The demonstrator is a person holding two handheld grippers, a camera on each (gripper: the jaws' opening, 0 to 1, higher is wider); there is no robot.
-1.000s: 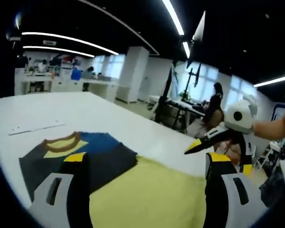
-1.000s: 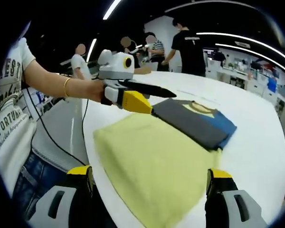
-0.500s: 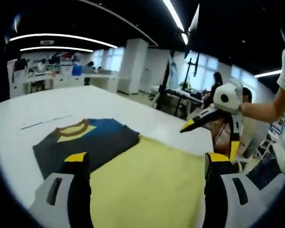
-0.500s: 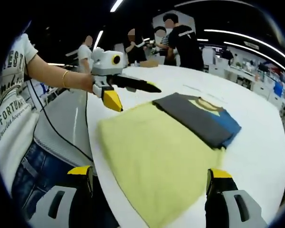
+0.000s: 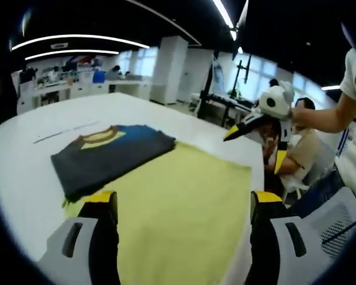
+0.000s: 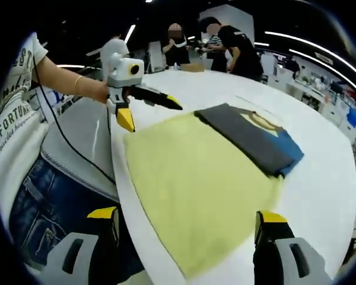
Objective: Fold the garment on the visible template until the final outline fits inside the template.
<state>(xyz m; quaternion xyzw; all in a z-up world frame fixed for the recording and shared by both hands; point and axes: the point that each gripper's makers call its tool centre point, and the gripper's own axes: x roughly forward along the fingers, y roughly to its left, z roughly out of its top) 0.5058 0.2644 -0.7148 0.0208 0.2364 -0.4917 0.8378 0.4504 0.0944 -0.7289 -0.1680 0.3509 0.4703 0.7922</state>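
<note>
The garment (image 5: 110, 157) lies folded flat on the white tabletop (image 5: 24, 154). It is a compact dark grey rectangle with a blue panel and a brown-trimmed neckline showing a yellow patch. It rests across the far end of the yellow template (image 5: 178, 208), which is a larger sheet spread toward the near edge of the tabletop. In the right gripper view the garment (image 6: 252, 139) overlaps the far-right part of the template (image 6: 196, 184), and its blue corner appears to project past the sheet's edge onto bare tabletop.

The left gripper (image 5: 181, 205) is held above the near part of the template, jaws apart, holding nothing. In the right gripper view it (image 6: 143, 102) hovers over the template's far-left corner, clear of the fabric. The right gripper (image 6: 187, 222) is also raised over the near edge with jaws apart and empty. In the left gripper view it (image 5: 258, 136) is in the air beyond the right side of the sheet.

Step in hand, as judged: folding appears largely complete, and both grippers stand off while the outline is checked against the template.

Next move, as judged: if the blue corner does overhang, grip the folded stack by its edge and slide it nearer, fully onto the yellow area, without disturbing the folds.

People stand at the far side of the room.
</note>
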